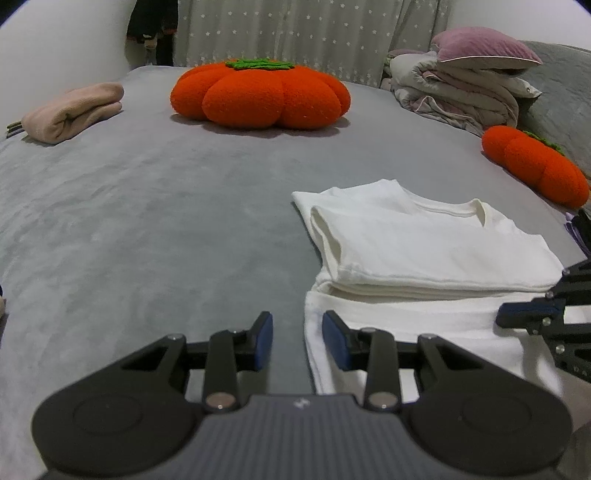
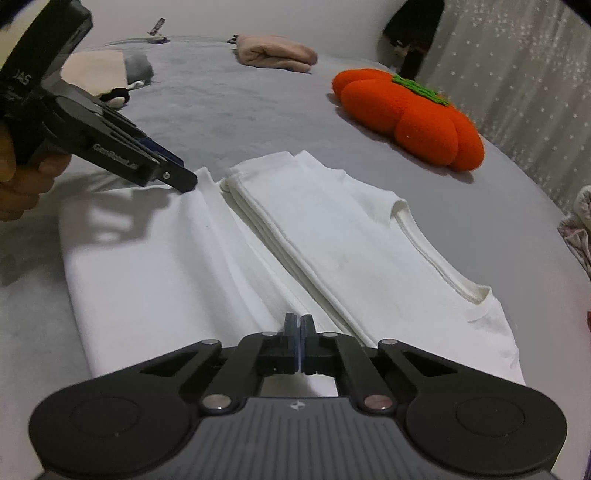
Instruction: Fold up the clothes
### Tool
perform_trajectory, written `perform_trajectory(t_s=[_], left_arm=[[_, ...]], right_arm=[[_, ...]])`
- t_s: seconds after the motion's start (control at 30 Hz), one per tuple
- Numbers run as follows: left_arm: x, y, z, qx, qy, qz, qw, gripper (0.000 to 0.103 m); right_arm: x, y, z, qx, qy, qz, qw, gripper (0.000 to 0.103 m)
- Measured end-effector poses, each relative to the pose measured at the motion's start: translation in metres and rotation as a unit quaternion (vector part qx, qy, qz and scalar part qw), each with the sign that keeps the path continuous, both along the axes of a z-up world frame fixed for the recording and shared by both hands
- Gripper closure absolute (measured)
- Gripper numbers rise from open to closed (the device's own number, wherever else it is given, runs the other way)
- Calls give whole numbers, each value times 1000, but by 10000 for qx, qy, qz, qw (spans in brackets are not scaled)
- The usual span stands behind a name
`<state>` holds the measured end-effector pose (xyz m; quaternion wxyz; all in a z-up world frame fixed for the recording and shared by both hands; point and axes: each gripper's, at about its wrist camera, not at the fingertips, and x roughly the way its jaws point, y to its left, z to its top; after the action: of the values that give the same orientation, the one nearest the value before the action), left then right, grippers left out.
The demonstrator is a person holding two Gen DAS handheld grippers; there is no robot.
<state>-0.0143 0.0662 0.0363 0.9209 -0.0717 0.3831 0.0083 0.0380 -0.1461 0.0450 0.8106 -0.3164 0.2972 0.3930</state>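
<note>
Grey bedding is covering the bed (image 1: 147, 221) where I am working, and a starred curtain (image 1: 295, 29) is hanging behind it. Two pumpkin cushions (image 1: 258, 94) and a folded pink garment (image 1: 74, 110) are lying far from my work, probably pushed aside to leave room.

The white shirt (image 2: 332, 236) is lying flat near the front of the bed. Its collar part is already folded into a thick stack, and a single layer (image 2: 147, 266) is still spreading out toward me, so I judge that one more fold is waiting.

My right hand-held gripper (image 2: 299, 325) is pressed fully together at the near end of the crease between the stack and the flat layer. I cannot tell if it is pinching cloth or only touching it. My left hand-held gripper (image 1: 297, 339) is standing partly apart, over the far edge of the flat layer, with nothing between its pads; one pad is above the cloth, the other above the bedding. I think both are lining up on the two ends of the same fold.
</note>
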Motion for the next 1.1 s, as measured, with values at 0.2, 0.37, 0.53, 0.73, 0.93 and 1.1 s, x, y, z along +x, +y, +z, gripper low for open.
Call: perform_trajectory(t_s=[0.2,0.37,0.53,0.73,0.93,1.1], left_arm=[[0,-2,-1,18,18,-54,10000,71],[1,-3,-1,18,33,-59,10000,71],[0,-3,-1,-3,45,-60,10000,70],[0,-2,-1,-27,54,-56,10000,70],[1,-2,-1,-26,57,-67,10000,68],[0,-3,-2,-3,51,-88,9999,67]], right_arm=[[3,6,0,15,65,236,9997,68],[8,10,-6,-100,71,211,9997,93],[2,8,-1,-133,-47,268,9995,100],[-1,10,-3,-219,-38,359,9991,100],[2,14,-9,-313,-46,369,9988,93],[4,16,-8,-310,-53,362,9989,93]])
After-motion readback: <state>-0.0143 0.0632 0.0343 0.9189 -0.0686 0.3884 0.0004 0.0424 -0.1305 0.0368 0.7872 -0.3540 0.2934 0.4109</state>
